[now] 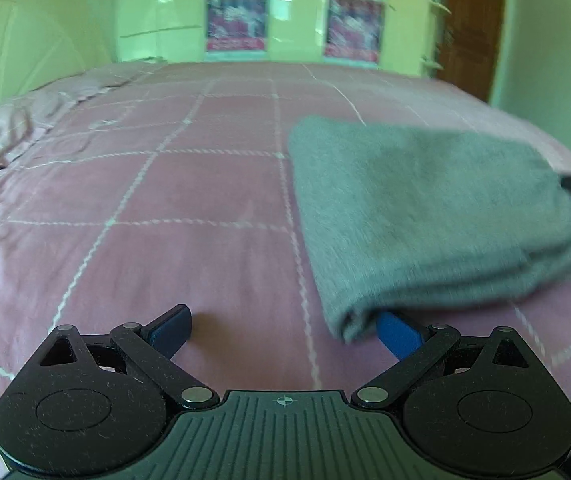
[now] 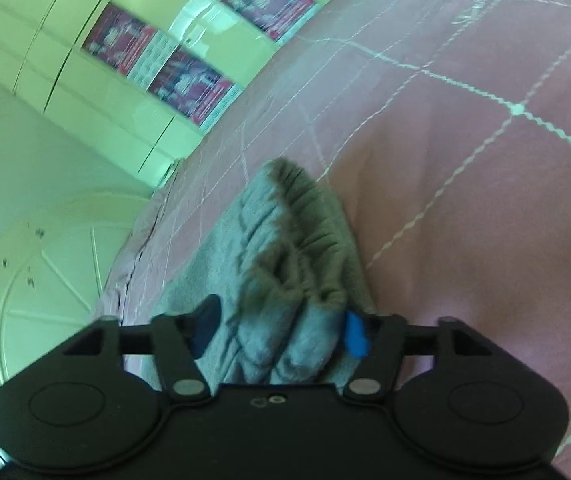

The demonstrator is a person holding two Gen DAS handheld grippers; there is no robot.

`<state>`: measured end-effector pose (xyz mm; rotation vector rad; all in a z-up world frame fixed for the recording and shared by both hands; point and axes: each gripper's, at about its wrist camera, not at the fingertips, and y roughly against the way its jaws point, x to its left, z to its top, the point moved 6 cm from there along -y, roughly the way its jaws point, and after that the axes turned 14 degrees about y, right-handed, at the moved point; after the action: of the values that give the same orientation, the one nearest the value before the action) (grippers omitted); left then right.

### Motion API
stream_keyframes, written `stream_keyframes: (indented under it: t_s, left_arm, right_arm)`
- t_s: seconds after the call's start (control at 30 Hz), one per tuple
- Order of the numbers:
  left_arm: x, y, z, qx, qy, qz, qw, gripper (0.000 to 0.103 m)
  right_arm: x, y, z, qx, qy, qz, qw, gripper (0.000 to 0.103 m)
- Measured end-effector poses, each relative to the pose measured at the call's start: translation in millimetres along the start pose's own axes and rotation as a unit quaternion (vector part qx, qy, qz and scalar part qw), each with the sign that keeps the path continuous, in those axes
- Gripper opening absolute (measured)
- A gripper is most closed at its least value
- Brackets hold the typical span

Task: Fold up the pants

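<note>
Left wrist view: the left gripper [image 1: 285,330] is spread wide above the pink quilted bed [image 1: 165,200]. Its left finger [image 1: 171,330] is clear of cloth; its right finger [image 1: 397,336] has its tip tucked under the near corner of the grey pants [image 1: 425,208]. The pants lie as a compact stack of several layers on the right half of the bed. At the far right edge, a dark tip and a blue piece, apparently the other gripper, touch the stack.

Right wrist view: the right gripper [image 2: 279,330] is closed to a medium gap, holding a thick bunch of the pants at the gathered waistband end [image 2: 297,216].

Judgement: the fold appears nearly complete. Risks:
- Withdrawing the left gripper while its finger sits under the corner may drag the lower layers out and open the stack
- Releasing the right gripper with the bunch uneven may let the waistband spring up
- Motion blur suggests speed; a fast pull may shift the whole stack on the bed
</note>
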<state>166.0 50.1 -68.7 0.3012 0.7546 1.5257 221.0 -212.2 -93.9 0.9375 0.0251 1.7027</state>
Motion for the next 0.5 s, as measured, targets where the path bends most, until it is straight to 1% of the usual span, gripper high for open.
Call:
stream_keyframes:
  t_s: [0.03, 0.07, 0.1, 0.13, 0.17, 0.2, 0.27, 0.3, 0.33, 0.37, 0.4, 0.43, 0.47, 0.5]
  left_arm:
    - [2.9, 0.2, 3.2, -0.013, 0.016, 0.002, 0.9998, 0.098]
    - [7.2, -1.0, 3.7, -0.022, 0.024, 0.010, 0.9994, 0.098]
    - [12.5, -4.2, 1.8, -0.019, 0.033, 0.015, 0.9992, 0.098]
    - [20.4, -6.3, -2.4, -0.016, 0.055, 0.014, 0.9982, 0.098]
    - [26.6, -2.9, -3.6, -0.026, 0.072, 0.013, 0.9970, 0.098]
    - [29.3, 1.4, -3.4, -0.036, 0.074, 0.019, 0.9964, 0.098]
    - [31.8, 9.8, -3.8, -0.061, 0.076, 0.022, 0.9950, 0.098]
    - [32.1, 12.8, -3.0, -0.071, 0.076, 0.021, 0.9944, 0.098]
    - [31.6, 11.7, -3.2, -0.071, 0.073, 0.022, 0.9946, 0.098]
    - [32.2, 5.6, -5.7, -0.056, 0.070, 0.025, 0.9956, 0.098]
    - [34.9, -3.7, -10.4, -0.031, 0.071, 0.027, 0.9966, 0.099]
    - [35.7, -7.6, -12.6, -0.025, 0.069, 0.027, 0.9969, 0.099]
    - [34.3, -6.8, -11.1, -0.026, 0.066, 0.025, 0.9971, 0.101]
    - [33.0, -5.5, -9.8, -0.026, 0.063, 0.024, 0.9974, 0.101]
  right_arm:
    - [4.8, -1.4, -1.9, 0.004, 0.018, -0.003, 1.000, 0.066]
    - [9.4, -2.3, -3.8, 0.007, 0.040, -0.011, 0.999, 0.061]
    - [12.9, -4.3, -5.1, 0.010, 0.059, -0.023, 0.998, 0.045]
    - [16.3, -7.8, -4.8, 0.017, 0.071, -0.029, 0.997, 0.043]
    - [17.9, -8.6, -4.1, 0.018, 0.073, -0.028, 0.997, 0.034]
    - [21.7, -4.4, -0.4, 0.009, 0.074, -0.017, 0.997, 0.030]
    - [33.7, 12.8, 9.1, -0.034, 0.083, 0.021, 0.996, 0.029]
    - [38.8, 18.1, 12.1, -0.045, 0.090, 0.027, 0.995, 0.029]
    - [41.2, 19.7, 12.3, -0.049, 0.105, 0.024, 0.993, 0.029]
    - [34.8, 12.2, 7.7, -0.031, 0.114, 0.006, 0.993, 0.029]
    - [19.9, -4.0, -0.6, 0.015, 0.098, -0.021, 0.995, 0.029]
    - [2.6, -15.8, -10.1, 0.050, 0.061, -0.023, 0.997, 0.030]
    - [-4.0, -12.8, -9.9, 0.033, 0.040, -0.009, 0.999, 0.030]
    - [-3.3, -9.9, -7.9, 0.027, 0.040, -0.003, 0.999, 0.031]
